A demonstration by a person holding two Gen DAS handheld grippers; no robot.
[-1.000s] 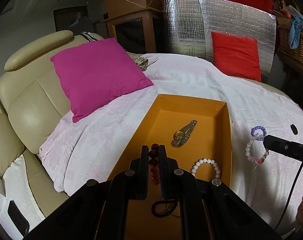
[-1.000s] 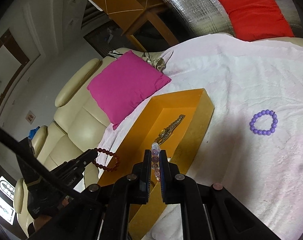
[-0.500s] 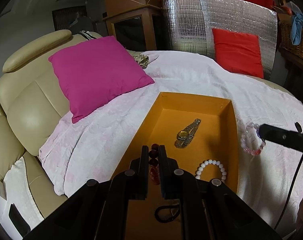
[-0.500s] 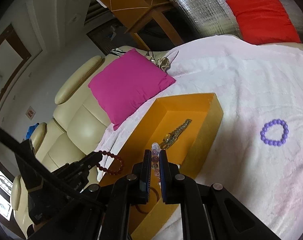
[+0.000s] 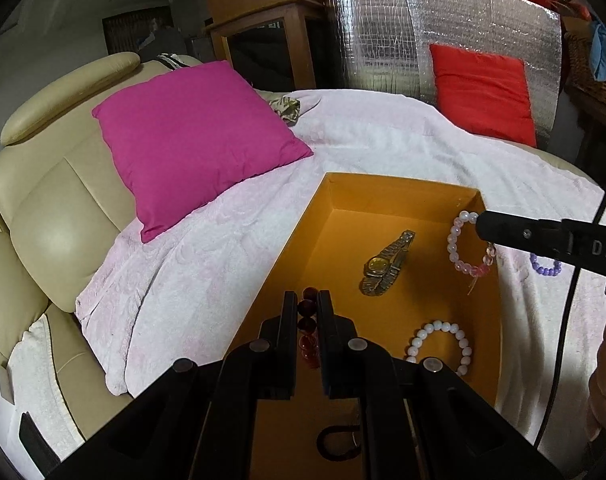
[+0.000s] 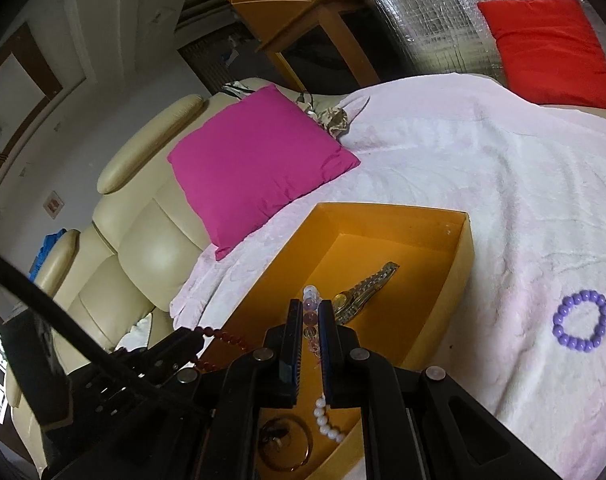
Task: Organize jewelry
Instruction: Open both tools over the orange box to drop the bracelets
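An orange box (image 5: 399, 190) (image 6: 461, 258) lies on a pale pink blanket. In it are a gold watch (image 5: 387, 268) (image 6: 363, 288), a white bead bracelet (image 5: 439, 344) (image 6: 327, 420) and a dark ring (image 5: 337, 444). My left gripper (image 5: 305, 304) is shut on a dark red bead bracelet (image 5: 307, 334) (image 6: 227, 338) over the box's near left. My right gripper (image 6: 311, 308) is shut on a pink and clear bead bracelet (image 5: 469, 242) (image 6: 310, 312), hanging over the box's right side. A purple bracelet (image 6: 581, 326) (image 5: 545, 266) lies on the blanket right of the box.
A magenta pillow (image 5: 195, 140) leans on the cream sofa back (image 5: 51, 208) left of the box. A red cushion (image 5: 483, 92) stands against a silver foil panel (image 5: 383, 32) at the back. A wooden cabinet (image 5: 263, 36) is behind the sofa.
My right gripper has carried the pink bracelet leftward from over the blanket to over the box's right side. My left gripper holds the red bracelet in much the same place.
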